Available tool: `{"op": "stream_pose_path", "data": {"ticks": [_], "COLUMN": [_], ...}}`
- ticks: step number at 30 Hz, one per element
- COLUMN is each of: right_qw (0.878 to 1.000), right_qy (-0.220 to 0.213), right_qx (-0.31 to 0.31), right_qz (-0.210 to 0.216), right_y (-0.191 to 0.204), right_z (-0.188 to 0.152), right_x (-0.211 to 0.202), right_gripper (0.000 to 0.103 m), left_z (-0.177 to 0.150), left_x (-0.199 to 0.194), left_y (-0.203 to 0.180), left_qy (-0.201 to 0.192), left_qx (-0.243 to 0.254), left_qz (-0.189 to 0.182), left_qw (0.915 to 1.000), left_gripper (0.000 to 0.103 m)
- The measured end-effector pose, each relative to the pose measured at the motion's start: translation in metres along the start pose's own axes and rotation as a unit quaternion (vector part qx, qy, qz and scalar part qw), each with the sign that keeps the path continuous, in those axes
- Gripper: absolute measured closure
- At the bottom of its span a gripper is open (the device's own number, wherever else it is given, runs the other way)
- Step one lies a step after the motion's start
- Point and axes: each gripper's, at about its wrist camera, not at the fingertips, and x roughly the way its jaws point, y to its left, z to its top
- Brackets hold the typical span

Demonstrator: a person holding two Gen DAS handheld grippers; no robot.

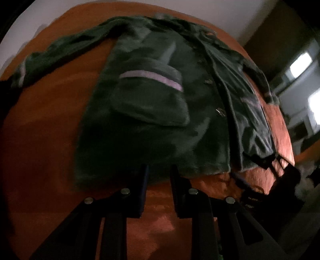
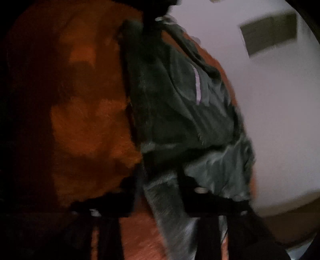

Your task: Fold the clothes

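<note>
A dark green fleece jacket (image 1: 152, 112) with a lilac stripe (image 1: 152, 77) lies spread on an orange blanket (image 1: 50, 140), one sleeve stretched out to the left. My left gripper (image 1: 159, 176) stands at the jacket's near hem, jaws apart, with flat hem and orange blanket showing between the fingers. In the right wrist view the jacket (image 2: 176, 112) is rumpled along its front edge. A strip of that edge runs between the fingers of my right gripper (image 2: 160, 192), whose jaws stand apart without pinching it. The frames are dark and blurred.
A white wall (image 1: 230, 16) rises behind the blanket and fills the right side of the right wrist view (image 2: 280, 120), with a dark panel (image 2: 268, 32) on it. Bright windows (image 1: 300, 64) show far right. The blanket's right edge (image 1: 288, 140) drops off beside the jacket.
</note>
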Motion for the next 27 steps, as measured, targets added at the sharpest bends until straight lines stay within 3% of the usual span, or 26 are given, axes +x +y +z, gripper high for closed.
{"op": "stream_pose_path", "data": {"ticks": [4, 7, 9, 10, 11, 17, 24, 27], "right_qw": [0.999, 0.998, 0.998, 0.999, 0.999, 0.999, 1.0, 0.999], "right_qy": [-0.028, -0.027, -0.025, -0.024, -0.023, -0.035, -0.008, 0.001], "right_qx": [-0.016, -0.04, -0.043, -0.04, -0.038, -0.027, -0.03, -0.032], "right_qz": [-0.017, -0.03, -0.026, -0.022, -0.018, 0.003, 0.004, 0.017], "right_y": [0.003, 0.015, 0.014, 0.013, 0.011, -0.002, 0.008, 0.015], "right_z": [0.015, 0.02, 0.021, 0.02, 0.02, 0.005, -0.006, -0.007], "right_x": [0.004, 0.01, 0.016, 0.016, 0.017, -0.012, 0.001, 0.001], "right_gripper": [0.062, 0.063, 0.071, 0.087, 0.095, 0.096, 0.095, 0.085], "left_z": [-0.001, -0.002, -0.004, -0.005, -0.007, -0.009, 0.0, -0.004], "left_x": [-0.009, -0.015, -0.021, -0.025, -0.029, -0.039, -0.009, 0.012], "left_y": [0.018, 0.034, 0.049, 0.056, 0.062, 0.091, 0.078, 0.074], "left_qy": [-0.012, -0.024, -0.034, -0.039, -0.045, -0.062, -0.029, 0.007], "left_qx": [-0.035, -0.051, -0.078, -0.09, -0.103, -0.16, -0.124, -0.098], "left_qz": [0.01, 0.039, 0.057, 0.062, 0.067, 0.067, 0.064, 0.067], "left_qw": [0.9993, 0.9977, 0.9947, 0.9932, 0.9914, 0.9829, 0.9898, 0.9929], "left_gripper": [0.078, 0.077, 0.076, 0.076, 0.076, 0.069, 0.067, 0.066]}}
